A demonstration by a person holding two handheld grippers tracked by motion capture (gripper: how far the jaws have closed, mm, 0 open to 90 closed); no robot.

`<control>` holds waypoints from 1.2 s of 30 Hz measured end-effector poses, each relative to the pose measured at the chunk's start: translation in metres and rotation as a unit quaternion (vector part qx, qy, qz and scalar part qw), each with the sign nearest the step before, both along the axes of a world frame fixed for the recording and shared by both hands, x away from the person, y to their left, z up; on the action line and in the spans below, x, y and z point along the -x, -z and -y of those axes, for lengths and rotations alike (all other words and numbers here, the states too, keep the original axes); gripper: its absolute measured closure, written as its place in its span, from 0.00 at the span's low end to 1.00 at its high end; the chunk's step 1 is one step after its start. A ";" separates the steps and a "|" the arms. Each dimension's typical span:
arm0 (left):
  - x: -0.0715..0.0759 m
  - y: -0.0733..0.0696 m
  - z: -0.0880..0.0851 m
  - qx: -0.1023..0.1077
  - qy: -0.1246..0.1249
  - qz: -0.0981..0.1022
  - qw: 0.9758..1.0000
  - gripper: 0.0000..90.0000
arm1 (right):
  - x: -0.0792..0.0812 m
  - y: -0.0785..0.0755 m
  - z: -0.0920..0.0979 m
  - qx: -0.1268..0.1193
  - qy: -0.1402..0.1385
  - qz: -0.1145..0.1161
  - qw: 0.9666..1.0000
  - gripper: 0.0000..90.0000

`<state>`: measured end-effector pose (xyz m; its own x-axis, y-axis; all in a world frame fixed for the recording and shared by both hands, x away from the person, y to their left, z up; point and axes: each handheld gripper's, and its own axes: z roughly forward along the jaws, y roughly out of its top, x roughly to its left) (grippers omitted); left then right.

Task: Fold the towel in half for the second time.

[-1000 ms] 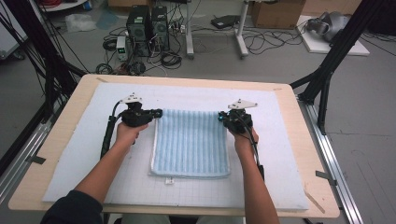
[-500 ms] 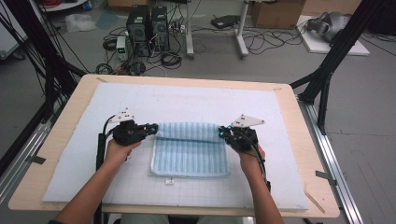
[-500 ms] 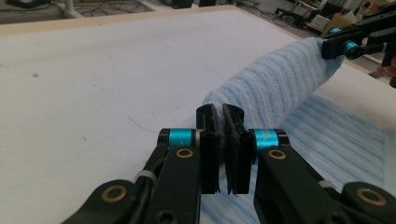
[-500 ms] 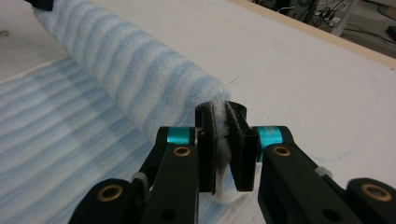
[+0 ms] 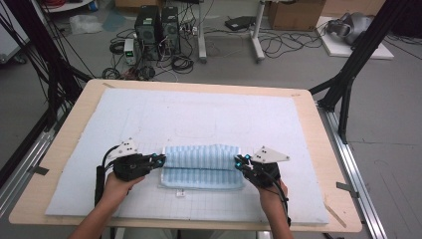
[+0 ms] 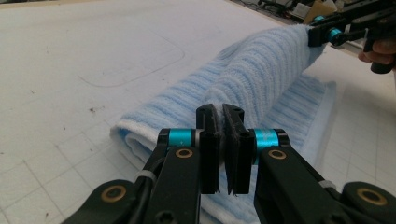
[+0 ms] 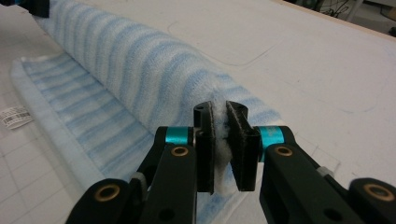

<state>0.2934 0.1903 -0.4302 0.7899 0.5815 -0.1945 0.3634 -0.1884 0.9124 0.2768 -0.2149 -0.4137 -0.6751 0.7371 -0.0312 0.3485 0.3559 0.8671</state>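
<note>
Striped towel [image 5: 201, 164], long axis L-R across table, ends pinched by left gripper [image 5: 158, 160] & right gripper [image 5: 238, 162].

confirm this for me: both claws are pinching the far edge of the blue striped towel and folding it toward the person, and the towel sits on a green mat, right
Not quite: the mat under the towel is white, not green, as the high view shows. The rest holds: the left claw and the right claw each pinch a corner of the towel's far edge, lifted over toward the person.
</note>
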 end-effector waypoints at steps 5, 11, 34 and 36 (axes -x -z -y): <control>0.007 0.007 -0.001 -0.003 0.005 -0.001 1.000 0.94 | 0.011 0.002 0.003 0.005 -0.004 0.000 1.000 0.91; 0.013 0.013 0.001 0.005 0.013 -0.014 1.000 0.94 | 0.021 0.009 0.007 0.004 -0.008 -0.004 1.000 0.92; 0.001 0.008 0.010 0.018 -0.027 -0.057 0.998 0.67 | 0.008 0.011 -0.007 0.001 -0.001 -0.025 1.000 0.70; 0.002 0.014 0.018 -0.013 -0.012 -0.062 0.998 0.67 | 0.005 0.019 -0.013 0.013 -0.009 -0.041 0.999 0.69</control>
<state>0.2910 0.1722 -0.4440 0.7462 0.6065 -0.2744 0.4773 -0.2001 0.8557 0.2717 -0.2019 -0.4322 -0.6887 0.7251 0.0049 0.4112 0.3850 0.8262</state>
